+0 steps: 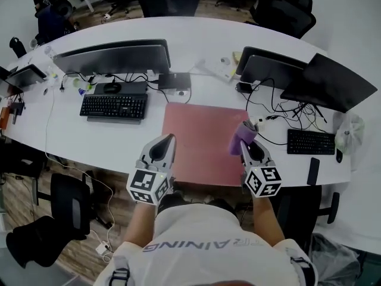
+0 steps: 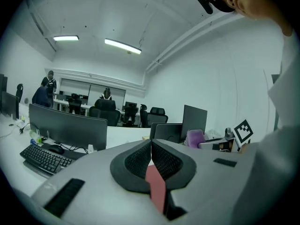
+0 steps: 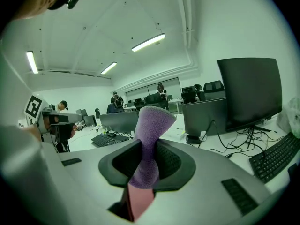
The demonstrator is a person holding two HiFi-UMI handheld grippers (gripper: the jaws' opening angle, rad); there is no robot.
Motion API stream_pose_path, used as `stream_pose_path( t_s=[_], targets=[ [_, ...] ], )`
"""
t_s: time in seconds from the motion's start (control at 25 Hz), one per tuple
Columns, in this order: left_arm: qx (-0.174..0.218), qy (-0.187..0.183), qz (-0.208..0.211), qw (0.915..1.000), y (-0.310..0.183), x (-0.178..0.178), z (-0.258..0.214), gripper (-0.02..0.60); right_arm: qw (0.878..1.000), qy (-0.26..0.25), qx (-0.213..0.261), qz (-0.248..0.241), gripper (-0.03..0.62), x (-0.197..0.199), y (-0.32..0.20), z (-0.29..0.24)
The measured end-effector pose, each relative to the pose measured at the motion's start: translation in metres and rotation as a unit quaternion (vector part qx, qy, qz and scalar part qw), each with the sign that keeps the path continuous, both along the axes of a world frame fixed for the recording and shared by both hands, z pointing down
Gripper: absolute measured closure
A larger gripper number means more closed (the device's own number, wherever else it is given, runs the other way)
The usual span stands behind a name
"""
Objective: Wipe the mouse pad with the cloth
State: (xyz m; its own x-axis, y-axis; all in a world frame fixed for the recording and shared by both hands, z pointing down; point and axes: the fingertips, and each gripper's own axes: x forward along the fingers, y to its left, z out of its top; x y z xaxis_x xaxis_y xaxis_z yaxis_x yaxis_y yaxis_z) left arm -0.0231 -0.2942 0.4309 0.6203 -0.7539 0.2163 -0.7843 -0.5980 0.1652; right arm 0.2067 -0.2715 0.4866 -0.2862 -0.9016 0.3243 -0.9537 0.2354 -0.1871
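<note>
The right gripper (image 3: 147, 159) has its fingers closed on the purple cloth (image 3: 151, 125), pinching it at a narrow waist so that a tuft fans out above the fingers and the rest bunches below. The cloth looks soft, light and fluffy. It should fold and drag under any pressure, so a grip low on the bunch, leaving a broad pad free to press flat, would probably wipe best. The pink mouse pad (image 1: 202, 137) lies flat on the white worktop (image 1: 107, 140), directly in front of the person. In the head view the cloth is over the pad's right edge, apparently held clear of it. The pad looks thin and flexible and may slide or ruck. The left gripper (image 2: 151, 154) has its fingers closed on nothing, near the pad's left edge.
</note>
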Motion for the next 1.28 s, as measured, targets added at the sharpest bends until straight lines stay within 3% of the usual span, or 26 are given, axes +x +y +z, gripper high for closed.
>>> stream_pose_path(
  t_s=[0.4,0.72,1.0,1.28],
  targets=[
    [-0.030,0.005,-0.024,0.9993,-0.083,-0.112,0.043,0.549,0.996,0.008,-0.060,-0.065,0.496,-0.137,-0.107,0.054],
    [-0.075,0.004,-0.045,0.9962,-0.099,-0.171,0.090,0.549,0.977,0.009,-0.161,-0.138,0.496,-0.243,-0.166,0.141],
    [-0.100,0.011,-0.056,0.9933,-0.102,-0.201,0.112,0.550,0.960,0.030,-0.234,-0.151,0.496,-0.285,-0.201,0.215],
    [-0.113,0.016,-0.058,0.9918,-0.107,-0.212,0.123,0.549,0.949,0.038,-0.278,-0.140,0.494,-0.293,-0.215,0.253]
  ],
)
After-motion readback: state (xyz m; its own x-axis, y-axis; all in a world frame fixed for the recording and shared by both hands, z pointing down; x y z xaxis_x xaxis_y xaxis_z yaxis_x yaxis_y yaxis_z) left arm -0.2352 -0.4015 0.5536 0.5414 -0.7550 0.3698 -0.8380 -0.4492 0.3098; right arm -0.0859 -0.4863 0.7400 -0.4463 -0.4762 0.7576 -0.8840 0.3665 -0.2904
